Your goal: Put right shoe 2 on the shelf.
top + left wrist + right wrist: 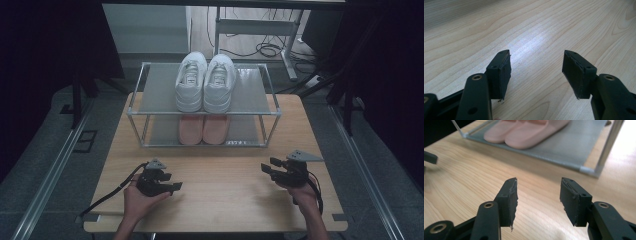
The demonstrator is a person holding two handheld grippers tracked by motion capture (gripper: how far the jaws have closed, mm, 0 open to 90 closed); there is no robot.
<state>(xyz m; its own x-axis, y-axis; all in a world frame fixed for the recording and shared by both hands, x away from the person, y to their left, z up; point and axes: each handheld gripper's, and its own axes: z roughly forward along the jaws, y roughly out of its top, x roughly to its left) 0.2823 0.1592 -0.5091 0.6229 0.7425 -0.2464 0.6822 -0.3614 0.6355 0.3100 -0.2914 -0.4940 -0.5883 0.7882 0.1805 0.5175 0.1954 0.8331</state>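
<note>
The upper grey mesh shelf (160, 95) is hiding the heels of the pale pink slippers (202, 131) in the high view. The right gripper view's top edge is cutting off those slippers (524, 130), and the silver metal rack's post (607, 146) is running out of frame.

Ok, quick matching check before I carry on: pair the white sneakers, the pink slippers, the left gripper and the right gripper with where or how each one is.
Things:
1. white sneakers
2. pink slippers
3. left gripper
4. right gripper

Places:
A. lower shelf of the rack
B. open, over the table's left front
C. upper shelf
D. open, over the table's right side

Pairs: 1-C, 2-A, 3-B, 4-D
</note>
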